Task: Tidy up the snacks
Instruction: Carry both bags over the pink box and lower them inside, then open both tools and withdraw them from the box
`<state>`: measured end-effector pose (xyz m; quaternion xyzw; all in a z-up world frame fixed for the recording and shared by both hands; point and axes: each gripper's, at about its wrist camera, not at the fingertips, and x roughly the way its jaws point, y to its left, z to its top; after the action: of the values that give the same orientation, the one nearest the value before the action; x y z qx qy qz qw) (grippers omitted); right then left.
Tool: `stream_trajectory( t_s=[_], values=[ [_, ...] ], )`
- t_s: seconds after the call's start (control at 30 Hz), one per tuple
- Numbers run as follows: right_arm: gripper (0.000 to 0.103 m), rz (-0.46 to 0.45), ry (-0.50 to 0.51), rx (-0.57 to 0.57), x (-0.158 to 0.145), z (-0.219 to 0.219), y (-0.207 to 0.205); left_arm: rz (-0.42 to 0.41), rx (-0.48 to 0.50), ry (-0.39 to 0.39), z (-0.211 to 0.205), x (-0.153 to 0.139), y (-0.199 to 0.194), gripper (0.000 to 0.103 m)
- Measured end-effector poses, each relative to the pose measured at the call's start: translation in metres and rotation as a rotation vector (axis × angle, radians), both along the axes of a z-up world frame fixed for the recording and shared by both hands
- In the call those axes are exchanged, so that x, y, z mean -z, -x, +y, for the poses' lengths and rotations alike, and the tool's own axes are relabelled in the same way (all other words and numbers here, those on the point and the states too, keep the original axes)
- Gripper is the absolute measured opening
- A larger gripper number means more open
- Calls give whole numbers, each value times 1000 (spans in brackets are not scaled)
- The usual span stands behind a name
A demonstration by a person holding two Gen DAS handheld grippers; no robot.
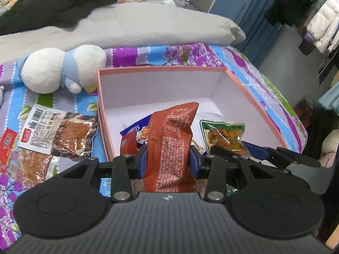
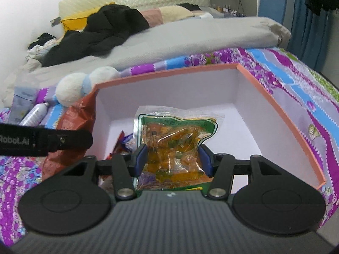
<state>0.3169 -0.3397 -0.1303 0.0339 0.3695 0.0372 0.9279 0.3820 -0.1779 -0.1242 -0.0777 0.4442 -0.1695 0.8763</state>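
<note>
A pink box [image 1: 161, 69] with white walls stands open on the flowered bedsheet. My left gripper [image 1: 168, 158] is shut on a red-brown snack packet [image 1: 169, 139], which sticks up over the box's near left part. Beside it, my right gripper [image 1: 254, 151] is shut on a clear green-edged packet of orange-yellow pieces [image 1: 224, 135]. In the right wrist view that packet [image 2: 175, 141] sits between the blue pads of the right gripper [image 2: 172, 158], over the box [image 2: 169, 73]. A blue packet [image 1: 131, 130] and a small red one [image 1: 128, 144] lie inside.
More snack packets [image 1: 70, 133] lie on the sheet left of the box, with a red one [image 1: 7, 146] at the edge. A white and blue plush toy [image 1: 61, 67] sits behind them, near a spray bottle [image 2: 35, 113]. A grey quilt [image 1: 137, 27] and dark clothes fill the bed beyond.
</note>
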Motion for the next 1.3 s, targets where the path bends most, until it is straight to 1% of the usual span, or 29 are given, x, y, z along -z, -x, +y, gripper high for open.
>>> stream_trajectory(
  t_s=[0.17,0.2,0.23,0.3,0.33,0.37,0.4,0.5,0.67,0.83,1.1,1.3],
  values=[
    [58,29,-5,12,12,-4,-6,16,3,0,-2,9,-6,45],
    [61,33,-3,16,13,-4,-6,14,5,-2,-2,10,-6,46],
    [62,36,-4,18,14,-5,-7,14,7,-3,-2,10,-6,47],
    [63,46,-12,17,14,-6,-8,15,16,6,-1,8,-6,59],
    [63,49,-16,20,14,-7,-9,8,19,3,-2,5,-4,61],
    [67,52,-25,30,13,-8,-9,-3,17,-6,-2,3,-2,63],
    [69,51,-33,37,12,-8,-8,-12,18,-13,-2,0,0,63],
    [69,34,-34,42,5,-6,-4,-29,20,-4,0,-11,6,63],
    [69,-6,-34,34,-13,-1,11,-73,11,2,9,-34,24,63],
    [69,-71,-33,15,-39,8,33,-132,-1,5,19,-62,50,63],
    [69,-142,-35,-18,-73,24,71,-208,-42,23,43,-99,99,63],
    [69,-184,-33,-54,-88,44,104,-251,-75,28,67,-119,143,63]
  ],
)
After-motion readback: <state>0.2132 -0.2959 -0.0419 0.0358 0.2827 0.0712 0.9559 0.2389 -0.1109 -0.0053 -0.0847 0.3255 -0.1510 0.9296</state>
